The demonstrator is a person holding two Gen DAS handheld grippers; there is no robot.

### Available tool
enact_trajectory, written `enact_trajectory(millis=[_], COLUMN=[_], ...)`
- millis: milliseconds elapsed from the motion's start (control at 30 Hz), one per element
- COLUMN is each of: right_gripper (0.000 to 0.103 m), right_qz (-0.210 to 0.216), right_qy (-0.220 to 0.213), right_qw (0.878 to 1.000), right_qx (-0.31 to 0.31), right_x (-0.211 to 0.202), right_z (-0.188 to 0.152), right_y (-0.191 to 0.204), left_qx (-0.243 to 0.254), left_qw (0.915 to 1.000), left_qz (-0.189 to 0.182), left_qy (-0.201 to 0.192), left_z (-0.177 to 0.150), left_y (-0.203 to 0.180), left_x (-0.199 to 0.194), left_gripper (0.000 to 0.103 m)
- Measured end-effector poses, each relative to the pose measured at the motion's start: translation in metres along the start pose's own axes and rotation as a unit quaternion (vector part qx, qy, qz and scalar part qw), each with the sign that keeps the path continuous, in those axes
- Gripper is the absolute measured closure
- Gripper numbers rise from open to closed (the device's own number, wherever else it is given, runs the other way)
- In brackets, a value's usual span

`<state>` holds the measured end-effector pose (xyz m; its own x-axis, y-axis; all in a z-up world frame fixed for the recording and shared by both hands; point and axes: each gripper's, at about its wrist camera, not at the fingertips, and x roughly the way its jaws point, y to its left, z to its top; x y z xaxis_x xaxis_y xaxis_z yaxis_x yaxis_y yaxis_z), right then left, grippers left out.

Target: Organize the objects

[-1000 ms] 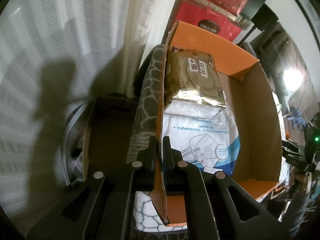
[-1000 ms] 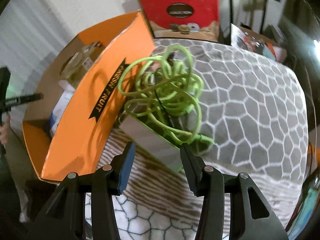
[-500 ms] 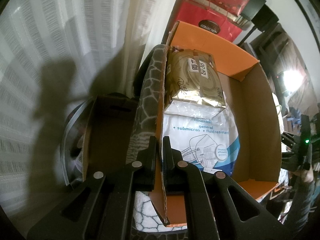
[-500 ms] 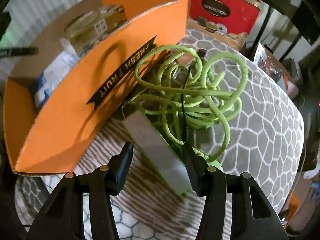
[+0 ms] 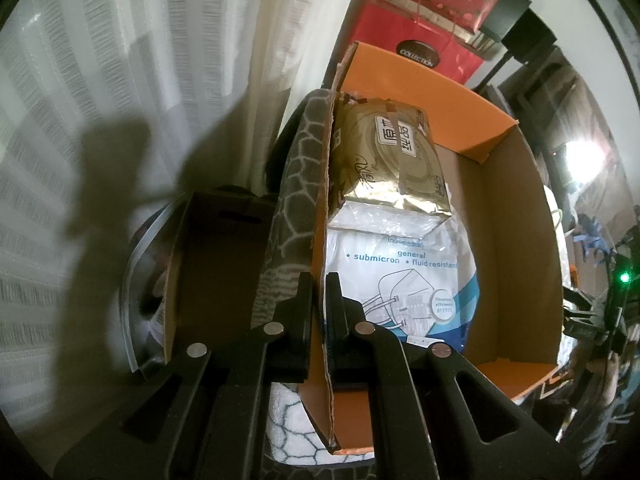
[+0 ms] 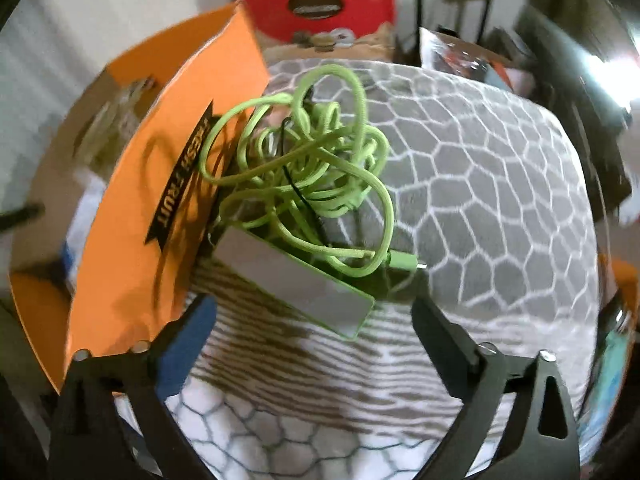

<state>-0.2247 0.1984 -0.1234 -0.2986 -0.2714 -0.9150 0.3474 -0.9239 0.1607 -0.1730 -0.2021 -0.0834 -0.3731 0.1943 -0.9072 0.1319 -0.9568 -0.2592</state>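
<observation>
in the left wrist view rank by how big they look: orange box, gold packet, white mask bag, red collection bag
1. orange box, holding both packs
2. white mask bag
3. gold packet; it overlaps the mask bag, so these two are close
4. red collection bag, smallest, though it stands farther from the camera

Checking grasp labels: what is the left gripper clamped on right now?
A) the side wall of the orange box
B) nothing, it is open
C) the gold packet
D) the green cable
A: in the left wrist view the left gripper is shut on the thin cardboard side wall of the orange box, while the gold packet lies untouched inside.
</observation>
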Motion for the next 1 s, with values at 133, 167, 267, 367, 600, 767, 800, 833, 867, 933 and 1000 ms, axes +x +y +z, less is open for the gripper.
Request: enact_trajectory(millis=[133, 167, 267, 367, 600, 767, 800, 833, 867, 933, 1000], right_gripper=[0.002, 0.001, 0.001, 0.0, 0.0, 0.002, 0.002, 0.004, 0.005, 0.008, 0.015], right_qz=[0.022, 0.023, 0.027, 0.024, 0.037, 0.038, 0.031, 0.025, 0.022, 0.015, 0.012], right_qy=[-0.018, -0.02, -0.027, -0.042, -0.059, -0.066, -0.064, -0.063, -0.063, -0.061, -0.058], right_qw=[0.998, 0.997, 0.995, 0.992, 0.984, 0.985, 0.986, 0.987, 0.988, 0.99, 0.992], right_qx=[0.059, 0.071, 0.092, 0.115, 0.163, 0.158, 0.15, 0.144, 0.141, 0.13, 0.114], right_x=[0.0, 0.002, 0.003, 0.004, 0.009, 0.008, 0.009, 0.009, 0.01, 0.01, 0.011], right_z=[0.003, 0.005, 0.006, 0.004, -0.005, -0.005, -0.003, -0.002, -0.002, -0.002, -0.001], right_y=[-0.003, -0.004, 0.005, 0.009, -0.003, -0.009, -0.008, -0.007, -0.006, -0.005, -0.005], left_qx=[0.0, 0.0, 0.0, 0.0, 0.0, 0.0, -0.001, -0.001, 0.0, 0.0, 0.0], left_qw=[1.0, 1.0, 1.0, 1.0, 1.0, 1.0, 1.0, 1.0, 1.0, 1.0, 1.0], left_qz=[0.0, 0.0, 0.0, 0.001, -0.001, -0.002, -0.002, -0.002, -0.002, -0.002, -0.002], left_qy=[0.0, 0.0, 0.0, 0.0, 0.0, -0.001, -0.001, -0.001, -0.001, -0.001, -0.001], left_z=[0.0, 0.0, 0.0, 0.0, 0.0, 0.0, 0.0, 0.0, 0.0, 0.0, 0.0], left_y=[0.0, 0.0, 0.0, -0.001, 0.0, 0.001, 0.001, 0.001, 0.001, 0.001, 0.001], left_x=[0.0, 0.0, 0.0, 0.0, 0.0, 0.0, 0.0, 0.0, 0.0, 0.0, 0.0], left_gripper=[0.098, 0.098, 0.098, 0.098, 0.098, 0.098, 0.098, 0.098, 0.098, 0.098, 0.098])
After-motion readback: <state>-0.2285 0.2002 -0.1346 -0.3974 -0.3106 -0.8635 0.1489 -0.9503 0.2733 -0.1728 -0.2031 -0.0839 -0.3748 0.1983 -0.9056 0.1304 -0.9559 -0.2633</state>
